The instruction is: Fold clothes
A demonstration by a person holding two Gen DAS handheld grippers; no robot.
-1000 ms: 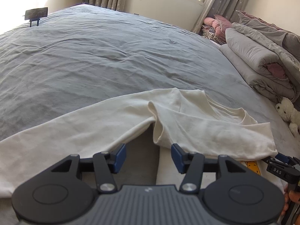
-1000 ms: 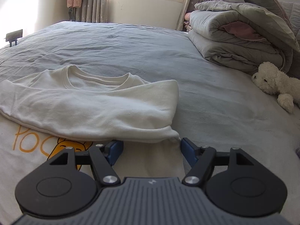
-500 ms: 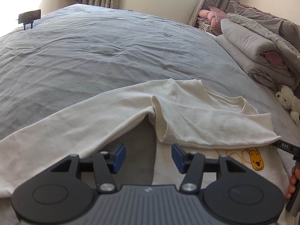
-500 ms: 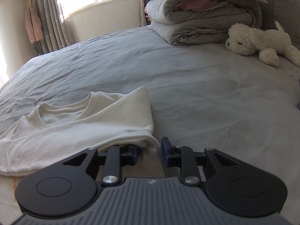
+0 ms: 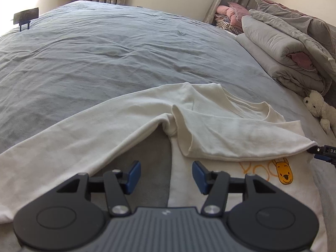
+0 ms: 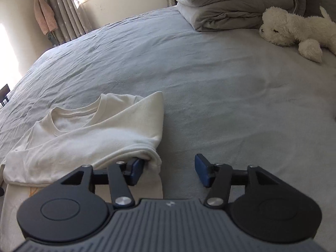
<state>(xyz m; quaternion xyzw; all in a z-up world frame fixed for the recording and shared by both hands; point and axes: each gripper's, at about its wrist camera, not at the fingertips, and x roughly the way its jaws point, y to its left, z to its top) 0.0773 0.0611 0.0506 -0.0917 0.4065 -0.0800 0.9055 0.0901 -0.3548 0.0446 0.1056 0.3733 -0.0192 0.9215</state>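
Observation:
A cream long-sleeved shirt (image 5: pixel 210 113) with a yellow bear print (image 5: pixel 284 171) lies flat on the grey bed. One sleeve is folded across the chest; the other sleeve (image 5: pixel 63 147) stretches out to the left. My left gripper (image 5: pixel 166 173) is open and empty, just short of the shirt's armpit. The shirt also shows in the right wrist view (image 6: pixel 100 134). My right gripper (image 6: pixel 169 171) is open at the shirt's right edge, its left finger touching the folded sleeve's edge. The right gripper's tip shows in the left wrist view (image 5: pixel 323 153).
The grey bed sheet (image 5: pixel 126 52) spreads far ahead. Folded grey quilts (image 5: pixel 287 48) are stacked at the right, also in the right wrist view (image 6: pixel 231 2). A white plush dog (image 6: pixel 294 31) lies beside them. A small dark stand (image 5: pixel 25 19) sits at the far left edge.
My right gripper closed on the folded sleeve's edge, then opened wide again and swung right. My left gripper stayed open and drew back slightly.

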